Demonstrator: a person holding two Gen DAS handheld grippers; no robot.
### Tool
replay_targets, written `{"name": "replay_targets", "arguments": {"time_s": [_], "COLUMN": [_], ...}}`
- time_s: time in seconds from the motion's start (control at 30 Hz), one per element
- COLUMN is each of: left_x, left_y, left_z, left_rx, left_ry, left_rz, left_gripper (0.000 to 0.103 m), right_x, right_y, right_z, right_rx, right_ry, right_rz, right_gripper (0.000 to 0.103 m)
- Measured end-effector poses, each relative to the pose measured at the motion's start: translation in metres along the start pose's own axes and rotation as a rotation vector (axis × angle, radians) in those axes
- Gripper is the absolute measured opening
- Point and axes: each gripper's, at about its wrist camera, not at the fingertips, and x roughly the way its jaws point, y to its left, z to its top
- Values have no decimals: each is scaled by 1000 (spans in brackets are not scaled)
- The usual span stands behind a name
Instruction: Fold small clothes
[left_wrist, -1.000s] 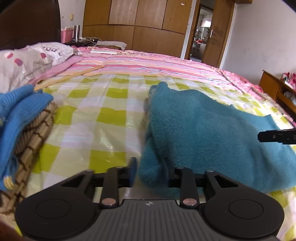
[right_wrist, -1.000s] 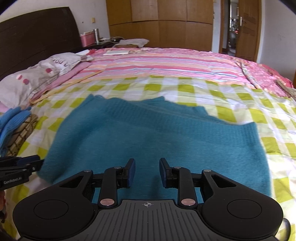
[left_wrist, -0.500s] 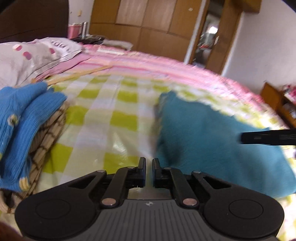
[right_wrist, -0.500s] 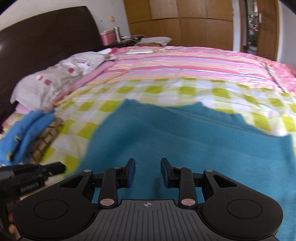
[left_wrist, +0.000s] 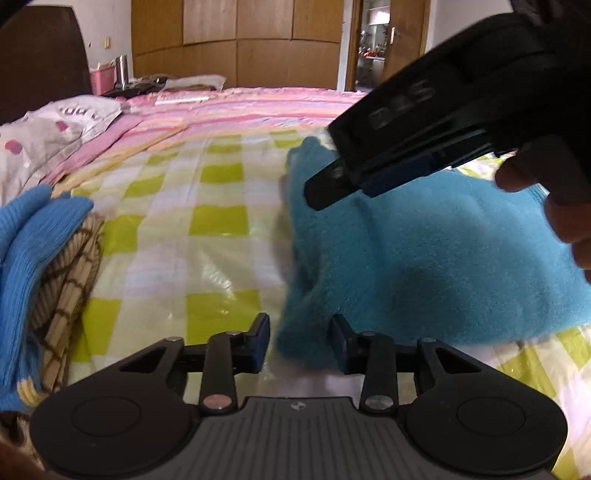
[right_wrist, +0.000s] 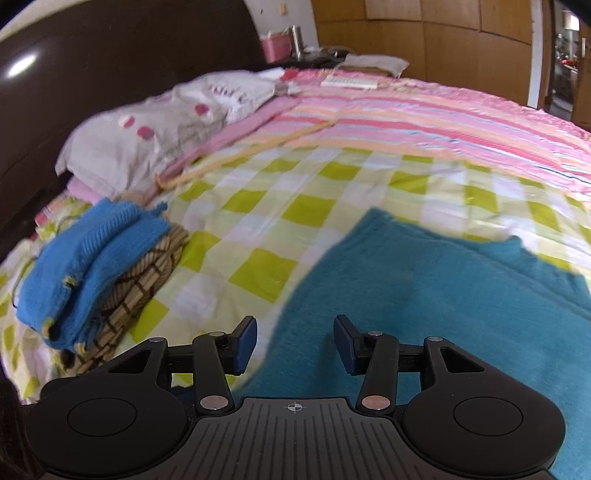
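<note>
Teal sweater lies flat on the checked bed, toward its near edge. Both grippers' jaws have just been opening: the left gripper straddles the sweater's near corner without pinching, the right gripper hangs empty over its edge (a folded stack sits beside).

Teal fleecy garment lies folded flat on checked sheet, toward bed's near edge; left fold edge bunched, slightly raised. Blue knit folded atop brown-checked piece, stacked near bed's left edge, possibly finished.
</note>
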Motion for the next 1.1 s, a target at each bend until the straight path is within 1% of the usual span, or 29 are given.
{"name": "replay_targets", "arguments": {"time_s": [0.07, 0.1, 0.13, 0.2, 0.23, 0.27, 0.3, 0.4, 0.47, 0.53, 0.6, 0.73, 0.77, 0.8, 0.87, 0.97, 1.03, 1.07, 1.1], "left_x": [-2, -3, -4, -4, -3, -4, -6, -12, -12, -11, -12, -12, -12, -11, -9, -7, -7, -8, -7], "left_y": [1, 1, 2, 6, 9, 11, 15, 25, 30, 33, 34, 30, 30, 30, 29, 28, 29, 30, 30], "left_z": [0, -1, -1, -1, 0, 0, 0, 1, 1, 0, 0, 0, 0, 0, -1, 0, -1, -1, -1], "left_rx": [2, 2, -6, -25, -37, -53, -72, -129, -158, -194, -210, -208, -209, -213, -220, -229, -236, -240, -245], "left_ry": [2, -2, -4, -2, 0, 0, -3, -20, -16, -9, -13, -20, -19, -17, -10, -2, -2, -1, 0], "left_rz": [-2, 0, 2, 0, -2, -11, -24, -41, -42, -64, -78, -88, -91, -90, -88, -95, -95, -98, -100], "left_gripper": [35, 35, 34, 33, 33, 32, 31, 31, 31, 31, 31, 31, 31, 31, 31, 32, 32, 32, 32], "right_x": [13, 21, 29, 43, 48, 50, 49, 43, 47, 48, 42, 26, 23, 21, 20, 25, 30, 34, 37], "right_y": [8, 11, 13, 13, 13, 12, 12, 5, -5, -7, -5, -10, -11, -12, -12, -10, -8, -7, -5], "right_z": [3, 4, 3, 2, 0, 0, 0, 3, 3, 2, 4, 12, 14, 16, 21, 26, 28, 29, 30], "right_rx": [-30, -51, -63, -72, -67, -55, -47, 6, 61, 67, 66, 103, 106, 107, 100, 89, 80, 73, 67], "right_ry": [32, 50, 65, 92, 98, 96, 88, 61, 59, 62, 59, 19, 11, 6, -1, 9, 21, 28, 34], "right_rz": [-30, -58, -85, -107, -118, -111, -106, -67, -54, -45, -33, -29, -34, -42, -78, -110, -126, -138, -153], "right_gripper": [46, 45, 43, 37, 36, 33, 27, 17, 16, 18, 24, 24, 27, 32, 40, 44, 50, 56, 56]}}
